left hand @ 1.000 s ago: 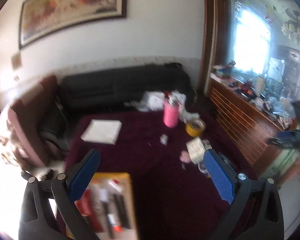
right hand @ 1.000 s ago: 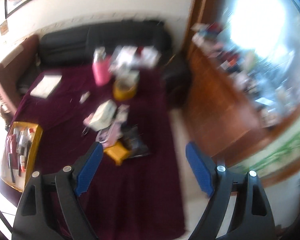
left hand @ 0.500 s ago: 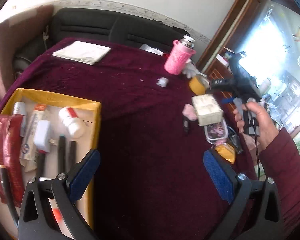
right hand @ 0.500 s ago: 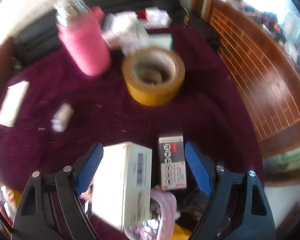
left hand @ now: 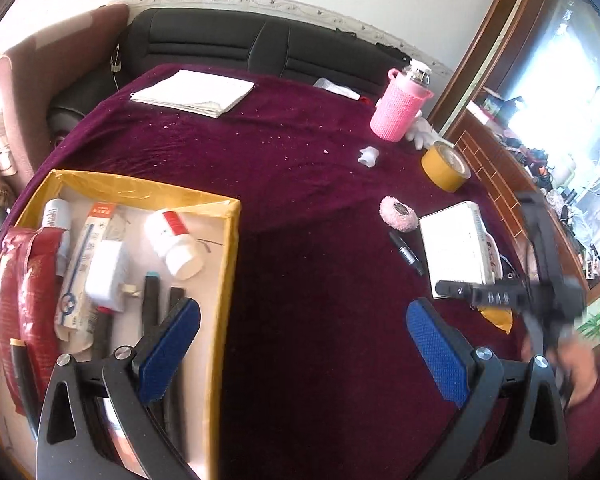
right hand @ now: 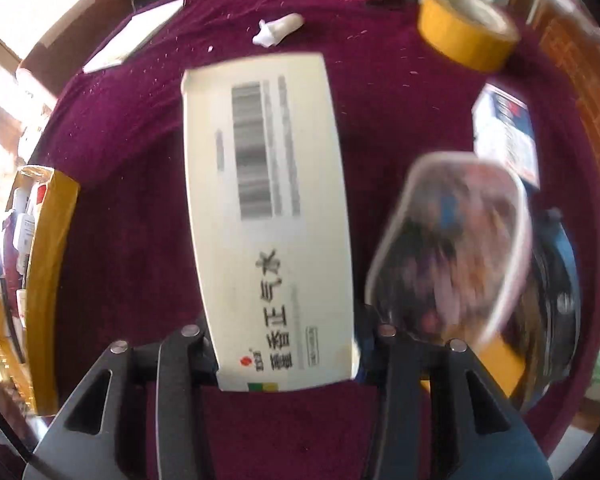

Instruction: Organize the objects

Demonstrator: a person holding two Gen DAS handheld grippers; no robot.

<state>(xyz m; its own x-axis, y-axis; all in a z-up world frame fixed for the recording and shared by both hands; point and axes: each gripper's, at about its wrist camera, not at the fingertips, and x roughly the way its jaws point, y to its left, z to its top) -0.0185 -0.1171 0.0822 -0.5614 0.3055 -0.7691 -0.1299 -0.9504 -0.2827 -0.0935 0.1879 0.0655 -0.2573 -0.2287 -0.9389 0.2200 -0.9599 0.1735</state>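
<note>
A white medicine box (right hand: pixel 268 216) with a barcode and Chinese print lies between my right gripper's (right hand: pixel 286 360) fingers, which are closed on its near end. The same box (left hand: pixel 454 240) shows in the left wrist view at the table's right, with the right gripper (left hand: pixel 500 294) at it. My left gripper (left hand: pixel 300 350) is open and empty, hovering over the right edge of a yellow tray (left hand: pixel 224 280) that holds bottles, tubes, pens and a red pouch.
On the maroon tablecloth (left hand: pixel 300 184) stand a pink-sleeved bottle (left hand: pixel 398 110) and a yellow tape roll (left hand: pixel 446 168). A pink fuzzy thing (left hand: pixel 398 209), a black pen (left hand: pixel 407 254), a white cap (left hand: pixel 369 156) and folded papers (left hand: pixel 192 92) lie there. A clear plastic container (right hand: pixel 452 248) is right of the box.
Both grippers came down toward the table. The right gripper moved onto the white box and closed on it. The left one now hangs over the tray edge.
</note>
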